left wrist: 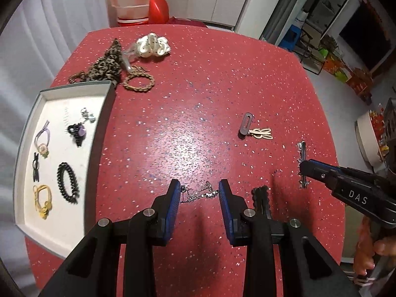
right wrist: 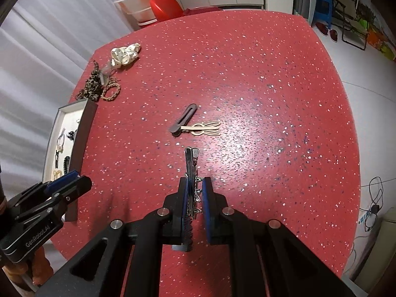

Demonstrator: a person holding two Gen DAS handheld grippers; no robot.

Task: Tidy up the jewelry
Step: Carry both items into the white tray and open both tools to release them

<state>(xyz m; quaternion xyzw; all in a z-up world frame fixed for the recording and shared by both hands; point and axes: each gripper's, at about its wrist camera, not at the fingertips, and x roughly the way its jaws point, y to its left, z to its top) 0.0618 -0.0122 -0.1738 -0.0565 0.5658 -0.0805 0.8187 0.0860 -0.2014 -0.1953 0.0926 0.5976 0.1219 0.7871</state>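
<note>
Red speckled table (left wrist: pixel 210 94) carries scattered jewelry. Left gripper (left wrist: pixel 200 191) spread wide, silver chain (left wrist: pixel 198 194) lying on table between its fingers, ungripped. Right gripper (right wrist: pixel 195 190) narrowed on silver hair clip (right wrist: pixel 191 163); contact clear only in right wrist view, where clip's front end sticks out past fingertips. Left view alone shows white tray (left wrist: pixel 99 113) contents: black coil bracelet (left wrist: pixel 67 182), yellow hair tie (left wrist: pixel 43 201). Dark clip (right wrist: pixel 184 118) touches gold rabbit clip (right wrist: pixel 205 128) mid-table.

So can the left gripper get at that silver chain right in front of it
Probably yes. The left gripper is open, its fingers straddle the silver chain lying on the red table, and nothing lies between them. The black hair claw sits just outside.
</note>
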